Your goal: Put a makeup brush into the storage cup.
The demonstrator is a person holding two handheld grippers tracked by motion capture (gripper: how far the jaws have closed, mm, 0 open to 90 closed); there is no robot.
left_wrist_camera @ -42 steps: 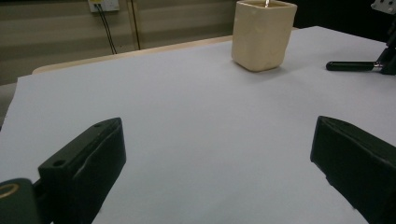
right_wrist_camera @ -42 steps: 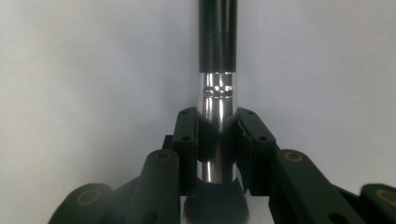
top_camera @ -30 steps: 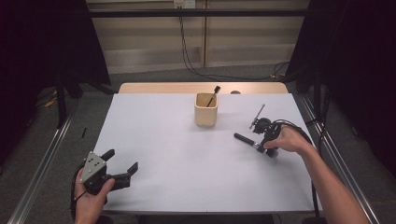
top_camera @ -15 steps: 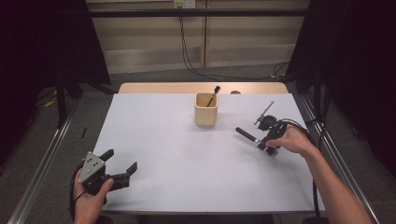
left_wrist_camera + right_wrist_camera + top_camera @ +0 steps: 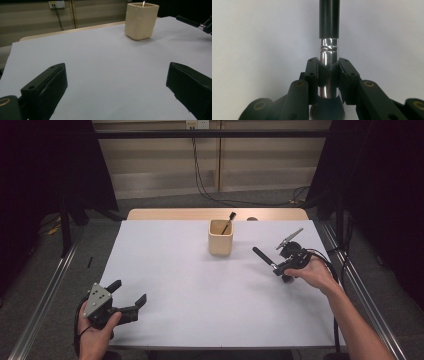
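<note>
A round brush, shiny silver and smooth black, is squeezed by the right gripper; the left gripper is spread wide.

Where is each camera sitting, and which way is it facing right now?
High view: above the person's side, looking forward and down on the table; forearms, both grippers.
Left gripper view: on the left gripper, facing the beige cup; open jaws.
Right gripper view: on the right gripper, looking along the brush it clamps.
Shared: cup, high and left views.
</note>
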